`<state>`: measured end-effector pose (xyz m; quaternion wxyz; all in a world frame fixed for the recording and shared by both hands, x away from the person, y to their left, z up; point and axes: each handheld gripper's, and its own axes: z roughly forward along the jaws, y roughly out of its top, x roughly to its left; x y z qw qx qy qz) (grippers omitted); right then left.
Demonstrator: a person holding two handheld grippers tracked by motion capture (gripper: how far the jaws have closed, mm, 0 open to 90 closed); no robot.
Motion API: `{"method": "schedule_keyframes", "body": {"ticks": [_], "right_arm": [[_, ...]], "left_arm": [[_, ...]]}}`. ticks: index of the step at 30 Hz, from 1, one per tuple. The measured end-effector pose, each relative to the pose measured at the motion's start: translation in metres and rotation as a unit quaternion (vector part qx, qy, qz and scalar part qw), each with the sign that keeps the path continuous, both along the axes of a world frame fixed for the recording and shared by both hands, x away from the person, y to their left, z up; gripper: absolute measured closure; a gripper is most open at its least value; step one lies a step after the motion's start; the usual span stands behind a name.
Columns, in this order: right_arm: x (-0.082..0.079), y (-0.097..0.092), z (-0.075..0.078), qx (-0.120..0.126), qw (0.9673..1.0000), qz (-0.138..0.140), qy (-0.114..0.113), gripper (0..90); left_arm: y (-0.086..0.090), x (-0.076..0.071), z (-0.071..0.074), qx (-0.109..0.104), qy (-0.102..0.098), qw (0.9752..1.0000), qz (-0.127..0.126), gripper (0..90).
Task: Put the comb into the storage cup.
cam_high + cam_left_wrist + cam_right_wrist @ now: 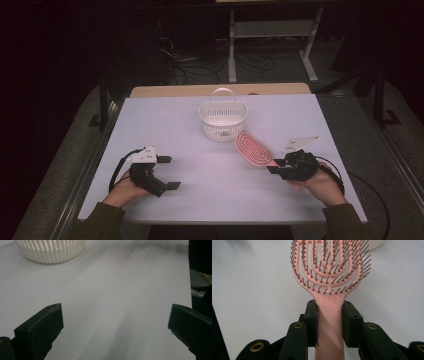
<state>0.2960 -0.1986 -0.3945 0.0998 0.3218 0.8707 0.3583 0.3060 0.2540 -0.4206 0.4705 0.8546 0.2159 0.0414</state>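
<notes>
Hairbrush (329, 272) top and handle end cut off.

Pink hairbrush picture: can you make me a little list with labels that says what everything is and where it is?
brush: pink plastic hairbrush with dark bristles facing up, lying near the basket
right claw: shut on the brush's handle
left claw: open, nothing between its jaws, over bare table
basket: white slotted plastic basket with a hoop handle, upright at the table's far middle
table: white flat tabletop
</notes>
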Motion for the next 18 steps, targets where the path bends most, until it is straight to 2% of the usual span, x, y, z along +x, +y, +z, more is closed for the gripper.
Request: {"method": "schedule_keyframes", "body": {"ticks": [11,18], "right_arm": [[0.004,0.007,0.003,0.010,0.9999,0.003,-0.004,68.6],[0.008,0.012,0.005,0.017,0.9998,0.004,-0.008,68.6]], "left_arm": [[0.000,0.002,0.001,-0.002,0.010,0.9999,0.003,0.0],[-0.001,0.001,0.001,-0.002,0.006,1.0000,0.002,0.0]]}}
